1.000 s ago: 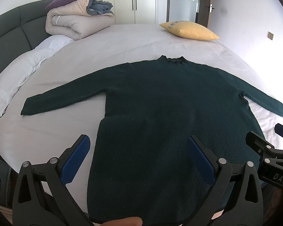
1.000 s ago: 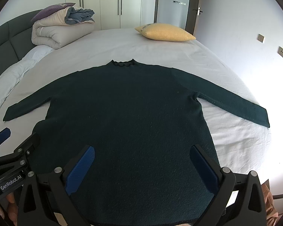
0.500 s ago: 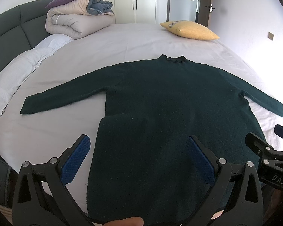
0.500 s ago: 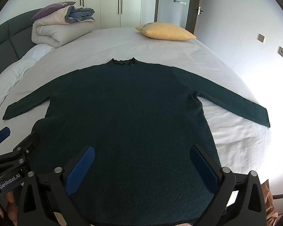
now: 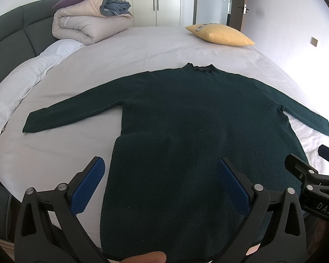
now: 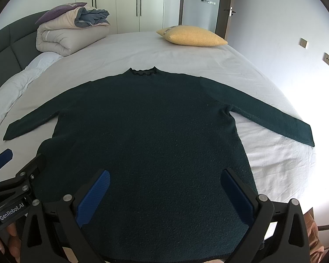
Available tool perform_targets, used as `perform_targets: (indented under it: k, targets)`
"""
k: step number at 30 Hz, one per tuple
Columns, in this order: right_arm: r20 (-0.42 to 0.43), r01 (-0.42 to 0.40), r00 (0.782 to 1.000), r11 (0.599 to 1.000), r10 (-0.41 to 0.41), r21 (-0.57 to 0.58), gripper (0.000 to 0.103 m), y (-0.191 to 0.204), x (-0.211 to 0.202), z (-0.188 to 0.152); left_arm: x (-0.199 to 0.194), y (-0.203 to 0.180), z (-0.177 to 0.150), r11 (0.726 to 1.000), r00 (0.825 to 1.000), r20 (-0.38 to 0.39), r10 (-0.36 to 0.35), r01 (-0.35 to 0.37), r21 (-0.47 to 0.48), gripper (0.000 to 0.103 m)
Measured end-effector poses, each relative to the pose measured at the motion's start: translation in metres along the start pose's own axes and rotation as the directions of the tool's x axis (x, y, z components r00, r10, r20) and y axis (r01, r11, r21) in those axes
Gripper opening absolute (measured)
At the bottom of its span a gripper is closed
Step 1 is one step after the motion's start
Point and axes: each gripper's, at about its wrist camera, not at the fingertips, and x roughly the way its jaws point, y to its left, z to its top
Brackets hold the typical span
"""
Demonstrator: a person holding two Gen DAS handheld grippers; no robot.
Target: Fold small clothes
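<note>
A dark green long-sleeved sweater lies flat on the white bed, collar away from me and both sleeves spread out to the sides. My left gripper hovers open above the sweater's lower left part, near the hem, with nothing between its blue pads. My right gripper is open too, above the lower right part of the sweater. Each gripper shows at the edge of the other's view, the right one and the left one. The hem nearest me is partly hidden behind the gripper frames.
The white bed sheet extends around the sweater. A rolled duvet stack sits at the far left by the dark headboard. A yellow pillow lies at the far right. White pillows line the left edge. A wall is on the right.
</note>
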Motion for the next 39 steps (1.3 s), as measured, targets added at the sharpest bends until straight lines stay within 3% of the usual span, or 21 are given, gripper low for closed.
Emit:
perform_targets:
  k: [31, 39]
  targets:
    - [-0.003, 0.000, 1.000, 1.000, 0.000, 0.000, 0.103, -0.001, 0.001, -0.001, 0.002, 0.000, 0.000, 1.000, 1.000, -0.008, -0.007, 0.007, -0.007, 0.103]
    - [-0.005, 0.001, 1.000, 1.000, -0.001, 0.000, 0.103, -0.001, 0.001, -0.003, 0.014, 0.017, -0.007, 0.994, 0.997, -0.020, -0.073, 0.071, -0.084, 0.103]
